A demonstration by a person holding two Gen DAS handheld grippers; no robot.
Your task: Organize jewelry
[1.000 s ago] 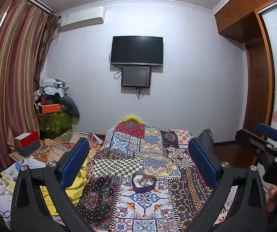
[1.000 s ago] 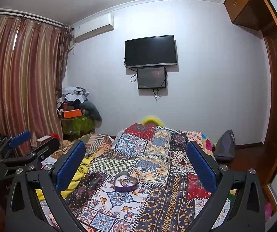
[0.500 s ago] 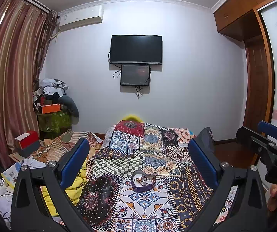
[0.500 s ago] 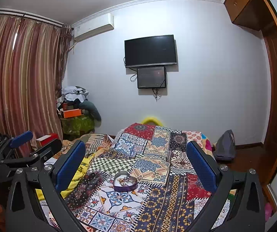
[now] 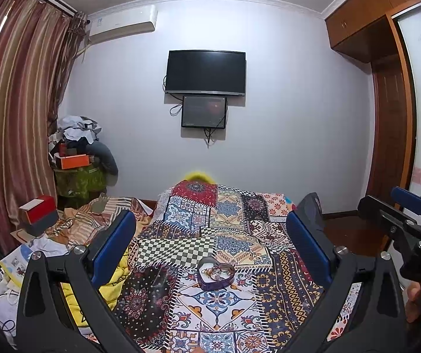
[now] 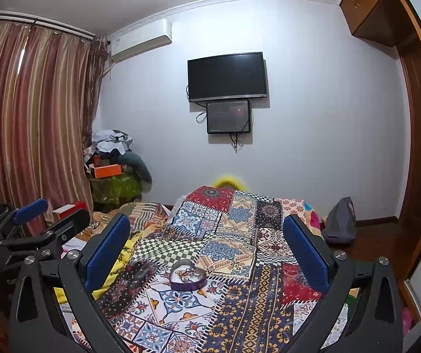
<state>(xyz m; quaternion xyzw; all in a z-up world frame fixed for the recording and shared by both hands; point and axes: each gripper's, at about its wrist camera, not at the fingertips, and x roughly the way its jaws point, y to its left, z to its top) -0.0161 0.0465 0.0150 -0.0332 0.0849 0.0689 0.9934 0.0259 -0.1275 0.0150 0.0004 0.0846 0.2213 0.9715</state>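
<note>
A purple heart-shaped box (image 5: 215, 273) holding tangled jewelry lies on the patchwork bedspread (image 5: 228, 235); the right wrist view shows the box (image 6: 187, 275) too. My left gripper (image 5: 210, 242) hovers above and short of the box, open, nothing between its blue pads. My right gripper (image 6: 206, 242) is likewise open and empty, held back from the box. Each gripper shows at the edge of the other's view: the right gripper (image 5: 404, 214) at the right, the left gripper (image 6: 43, 220) at the left.
A yellow blanket (image 5: 116, 276) and striped bedding (image 5: 93, 220) lie left of the bedspread. A red and grey box (image 5: 38, 214), papers and a cluttered pile (image 5: 78, 153) fill the left corner. A grey bag (image 6: 340, 220) stands on the floor at right. Two screens (image 5: 206, 72) hang on the far wall.
Both views have shifted slightly; the heart box sits a little lower and nearer in each. Both grippers stay open and empty.
</note>
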